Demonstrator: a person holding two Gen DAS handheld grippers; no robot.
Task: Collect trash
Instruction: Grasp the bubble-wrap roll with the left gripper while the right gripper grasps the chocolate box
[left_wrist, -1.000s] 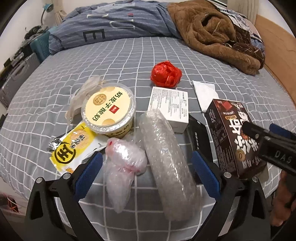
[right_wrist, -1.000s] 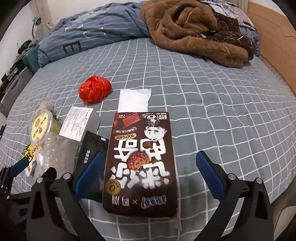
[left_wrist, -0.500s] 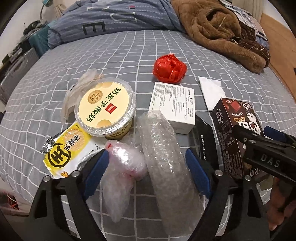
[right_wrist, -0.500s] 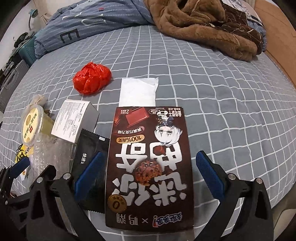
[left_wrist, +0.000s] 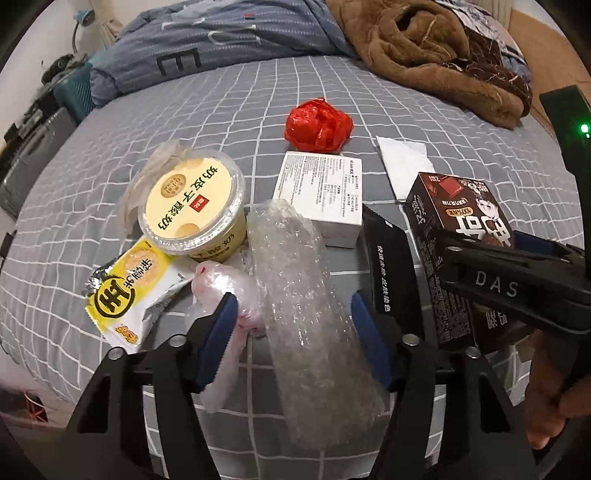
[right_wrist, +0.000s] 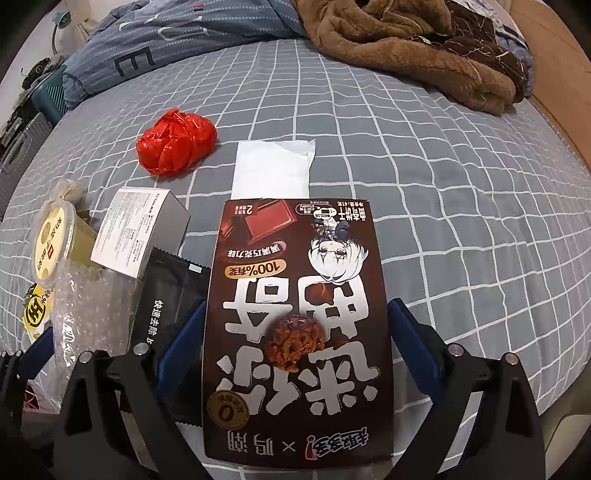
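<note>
Two claws closing: left claw (left_wrist: 290, 325) around bubble-wrap roll (left_wrist: 306, 317), right claw (right_wrist: 295, 332) around one brown box (right_wrist: 295, 314).

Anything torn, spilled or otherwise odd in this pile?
No spill shows. The yellow wrapper is torn open at one end, foil showing. The yogurt cup sits tilted against a crumpled bag. The black sachet has its edge tucked under the chocolate box. Otherwise just scattered trash on the bed.

Grey bedsheet (right_wrist: 461, 206) with white grid; crumpled red plastic bag (right_wrist: 175, 142); dark brown printed carton (right_wrist: 299, 325); yellow round-lidded tub (left_wrist: 194, 205).
</note>
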